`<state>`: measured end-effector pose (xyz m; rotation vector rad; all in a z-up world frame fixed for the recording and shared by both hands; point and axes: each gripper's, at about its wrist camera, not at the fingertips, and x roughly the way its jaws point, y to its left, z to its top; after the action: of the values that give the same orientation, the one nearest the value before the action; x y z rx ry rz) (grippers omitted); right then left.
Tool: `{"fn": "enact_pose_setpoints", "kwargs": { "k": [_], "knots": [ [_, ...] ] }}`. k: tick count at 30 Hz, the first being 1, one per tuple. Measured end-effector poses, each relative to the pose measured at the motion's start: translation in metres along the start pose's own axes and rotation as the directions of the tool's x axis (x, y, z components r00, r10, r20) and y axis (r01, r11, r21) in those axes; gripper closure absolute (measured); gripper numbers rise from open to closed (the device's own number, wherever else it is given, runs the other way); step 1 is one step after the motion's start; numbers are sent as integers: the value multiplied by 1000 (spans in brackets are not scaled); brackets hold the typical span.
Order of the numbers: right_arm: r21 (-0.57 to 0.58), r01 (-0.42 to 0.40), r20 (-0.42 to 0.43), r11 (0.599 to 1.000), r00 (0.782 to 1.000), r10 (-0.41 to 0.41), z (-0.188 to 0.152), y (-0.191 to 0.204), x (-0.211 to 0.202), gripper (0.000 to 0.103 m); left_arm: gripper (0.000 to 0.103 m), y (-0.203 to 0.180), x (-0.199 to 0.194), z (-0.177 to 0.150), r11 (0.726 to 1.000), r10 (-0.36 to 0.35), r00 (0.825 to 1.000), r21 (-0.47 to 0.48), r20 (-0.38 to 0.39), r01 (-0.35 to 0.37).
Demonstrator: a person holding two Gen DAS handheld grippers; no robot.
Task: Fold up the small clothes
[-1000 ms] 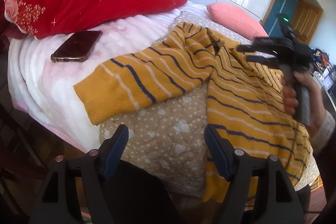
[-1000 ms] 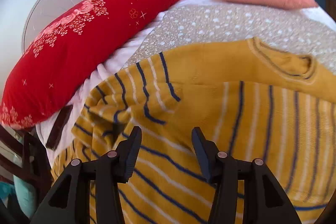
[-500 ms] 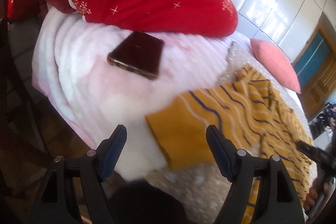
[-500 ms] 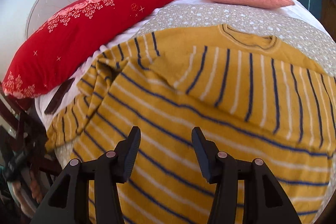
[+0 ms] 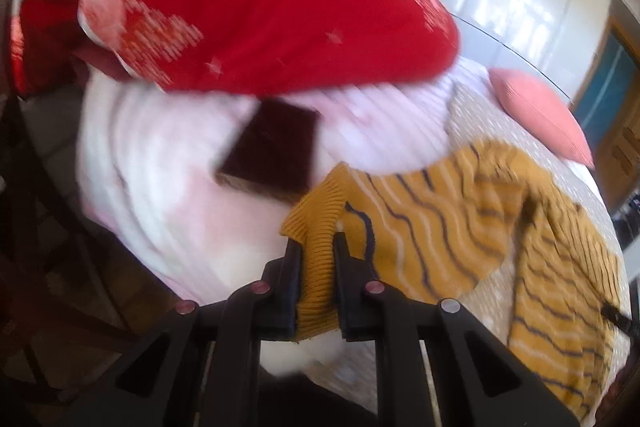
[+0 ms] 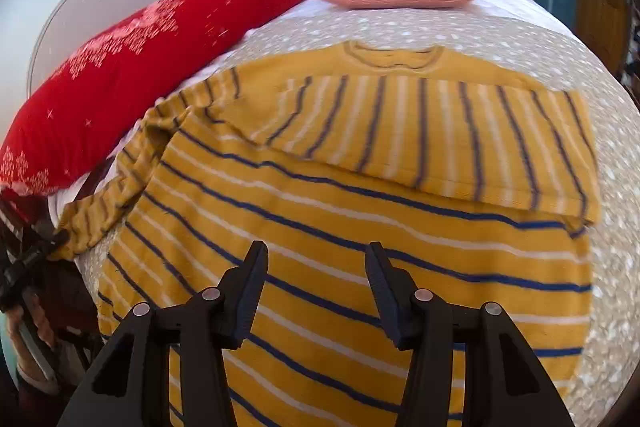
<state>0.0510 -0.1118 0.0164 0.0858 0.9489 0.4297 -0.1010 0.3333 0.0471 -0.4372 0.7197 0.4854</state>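
One left hand-held gripper point(image 5: 317, 259) clamping sweater point(image 6: 360, 227) cuff, probably phone point(image 5: 272, 151) beside, right hand-held gripper point(image 6: 316, 287) agape.

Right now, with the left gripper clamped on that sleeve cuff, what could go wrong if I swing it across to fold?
1. The phone lies on the blanket right beside the sleeve cuff; dragging the sleeve could catch it and push it off the bed.
2. The left gripper pinches only the ribbed cuff, so the sleeve may twist or bunch.
3. The right gripper hangs open above the sweater, pinning nothing; the folded sleeve could shift.
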Motion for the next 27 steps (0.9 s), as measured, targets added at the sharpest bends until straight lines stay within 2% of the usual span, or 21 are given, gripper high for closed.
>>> {"fn": "enact_pose_setpoints", "kwargs": {
  "k": [4,7,11,13,14,16,17,19,20,22,23,27],
  "knots": [
    [71,4,23,997,1000,-5,-10,-28,-15,48,89,5,-21,52,999,41,996,-17,79,-40],
    [132,0,49,991,999,-7,-19,-50,-28,48,89,-11,-38,87,1000,15,993,-6,119,-14],
    [184,0,93,983,996,-18,-35,-73,-48,48,89,-71,-68,113,992,-98,982,93,159,84],
    [203,3,110,979,994,-25,-45,-83,-57,48,89,-124,-84,115,967,-205,969,181,139,178],
    [213,2,117,977,993,-28,-49,-89,-60,48,89,-142,-87,113,956,-235,963,209,129,205],
    [234,1,132,972,991,-33,-57,-98,-67,48,89,-205,-96,103,907,-337,938,297,83,299],
    [244,-1,140,970,990,-34,-62,-103,-70,48,89,-225,-96,97,889,-365,929,319,62,328],
    [268,-9,154,963,988,-34,-70,-113,-76,48,89,-281,-96,80,831,-439,898,372,-16,413],
    [284,-15,162,959,986,-32,-75,-119,-80,48,89,-318,-94,64,791,-476,877,403,-69,461],
    [304,-25,175,952,984,-31,-82,-128,-87,48,89,-364,-89,42,741,-506,853,442,-127,505],
    [317,-20,184,948,982,-41,-87,-134,-91,48,89,-397,-83,23,706,-520,836,463,-174,536],
    [356,-7,199,934,977,-69,-101,-155,-104,48,89,-474,-52,-36,646,-510,803,479,-309,594]
  ]
}}
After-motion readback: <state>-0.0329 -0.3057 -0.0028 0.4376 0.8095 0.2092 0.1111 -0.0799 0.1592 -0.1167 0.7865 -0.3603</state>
